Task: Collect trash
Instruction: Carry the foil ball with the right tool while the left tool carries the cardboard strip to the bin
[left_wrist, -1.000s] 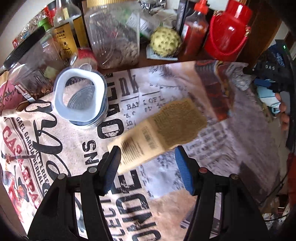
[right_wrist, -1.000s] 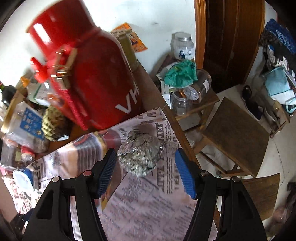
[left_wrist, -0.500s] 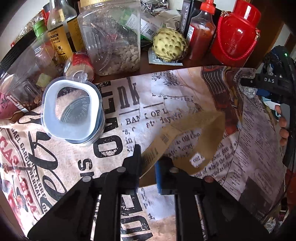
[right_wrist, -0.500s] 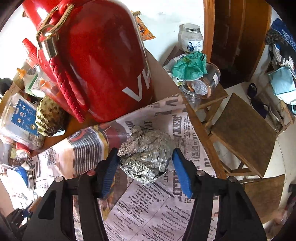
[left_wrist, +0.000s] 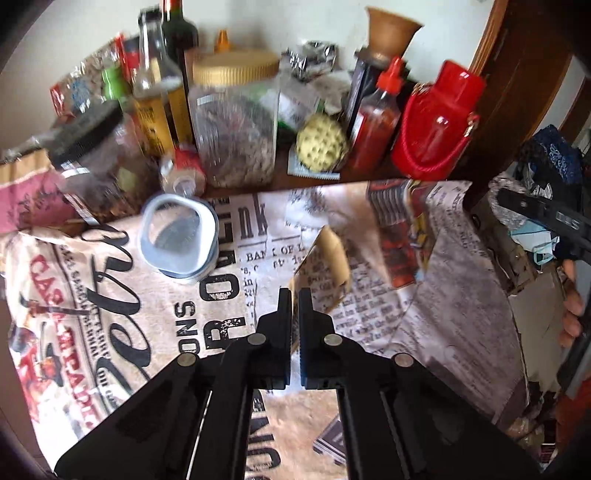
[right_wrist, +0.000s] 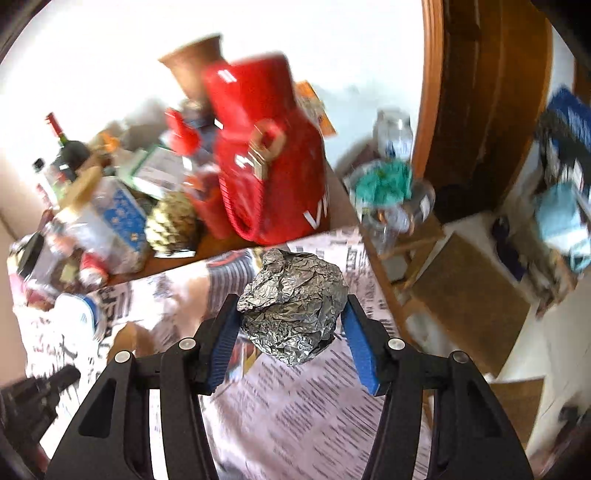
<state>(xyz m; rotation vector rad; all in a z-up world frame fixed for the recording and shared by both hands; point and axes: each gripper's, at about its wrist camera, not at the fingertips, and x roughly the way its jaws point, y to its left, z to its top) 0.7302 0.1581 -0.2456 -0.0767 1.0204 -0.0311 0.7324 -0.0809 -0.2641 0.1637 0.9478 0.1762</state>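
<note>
Left wrist view: my left gripper (left_wrist: 294, 295) is clenched on the near end of the brown paper wrapper (left_wrist: 325, 266). The wrapper rises from the fingertips toward 1 o'clock, its long axis running away from me, its far end lifted and curled above the newspaper cloth (left_wrist: 147, 314). The clear lidded tub (left_wrist: 179, 238) sits at 10 o'clock, well apart. The red jug (left_wrist: 436, 129) stands at 2 o'clock among the bottles at the table's back edge. My other tool shows at 3 o'clock, at the table's right edge.

Right wrist view: my right gripper (right_wrist: 290, 325) is grasping the foil ball (right_wrist: 293, 306); both blue pads (right_wrist: 360, 350) press its sides, and the ball bulges forward past the fingertips at 12 o'clock. It looks raised off the newspaper cloth (right_wrist: 314, 406), though blur makes this uncertain. The red jug (right_wrist: 269, 155) stands just behind at 12 o'clock, so I judge the ball must come back toward me, not forward.

No bin shows in either view, so I cannot tell which hand is nearer to 1.
</note>
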